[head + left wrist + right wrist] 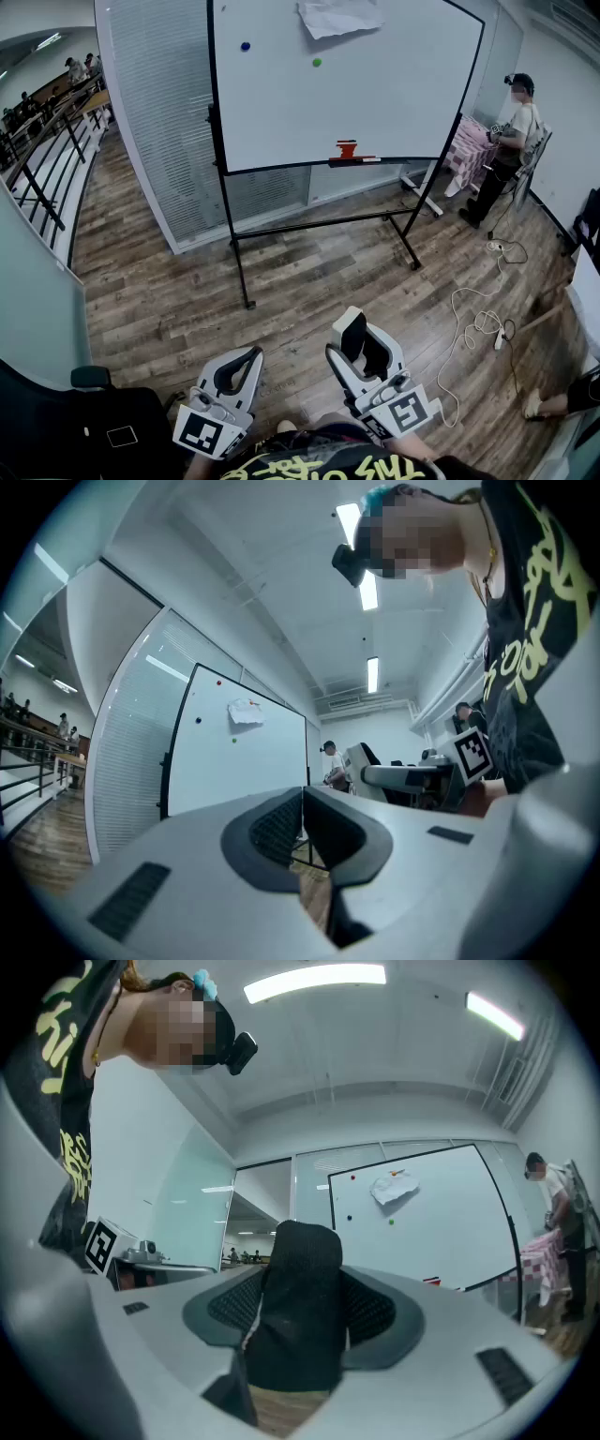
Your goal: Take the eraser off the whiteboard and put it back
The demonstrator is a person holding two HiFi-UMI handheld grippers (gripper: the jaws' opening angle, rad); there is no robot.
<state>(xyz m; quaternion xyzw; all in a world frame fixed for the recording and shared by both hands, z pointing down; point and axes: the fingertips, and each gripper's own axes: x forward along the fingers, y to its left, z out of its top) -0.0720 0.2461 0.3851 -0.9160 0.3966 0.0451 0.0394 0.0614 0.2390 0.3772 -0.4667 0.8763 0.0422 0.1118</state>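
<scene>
The right hand-held gripper point(364, 342), at 5 o'clock in the head view, clamps the black eraser point(353, 336) between its jaws, well apart from the whiteboard point(394, 94) standing at 12 o'clock on the wooden floor point(187, 281); the left hand-held gripper point(249, 360), at 7 o'clock, is closed narrow and holds nothing

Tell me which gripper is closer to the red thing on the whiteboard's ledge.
Right. The right gripper, holding a black eraser, sits almost straight below the red thing; the left gripper is further left and back.
</scene>
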